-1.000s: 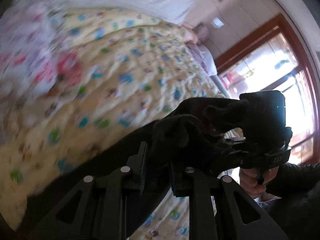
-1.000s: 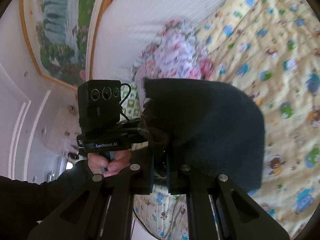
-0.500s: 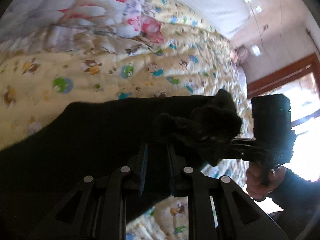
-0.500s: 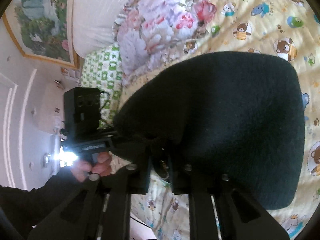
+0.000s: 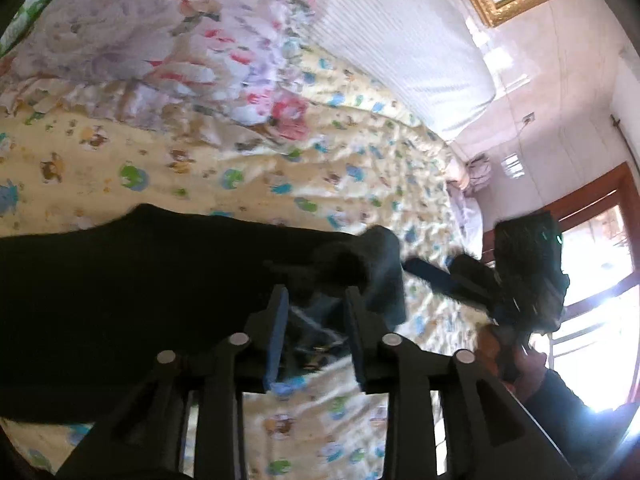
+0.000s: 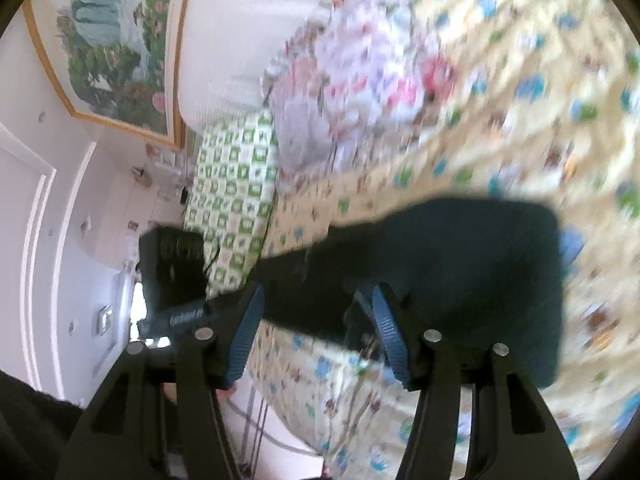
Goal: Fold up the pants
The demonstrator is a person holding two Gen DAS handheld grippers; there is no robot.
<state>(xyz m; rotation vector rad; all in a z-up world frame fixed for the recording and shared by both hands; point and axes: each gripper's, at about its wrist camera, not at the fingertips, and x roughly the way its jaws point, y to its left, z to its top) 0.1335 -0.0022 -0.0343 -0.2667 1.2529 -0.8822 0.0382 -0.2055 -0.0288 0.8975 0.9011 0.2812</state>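
Observation:
The black pants [image 5: 120, 300] lie folded on the yellow cartoon-print bedspread [image 5: 280, 176]. In the left wrist view my left gripper [image 5: 316, 296] is open, its blue-padded fingers [image 5: 276, 332] apart over the bunched end of the pants. My right gripper [image 5: 440, 276] shows there at right, open, off the cloth. In the right wrist view the pants [image 6: 460, 280] lie flat under my open right gripper [image 6: 316, 300]; the left gripper's body [image 6: 172, 264] is at left.
A floral pillow [image 5: 160, 48] and a white headboard cushion [image 5: 400, 40] lie past the pants. A green checked cloth [image 6: 232, 192] lies at the bed's edge. A framed painting [image 6: 112, 48] hangs on the wall. A window [image 5: 592, 288] is at right.
Both grippers were shut on the pants' end and holding it up. The pants have come down flat on the bed and both grippers have opened and let go.

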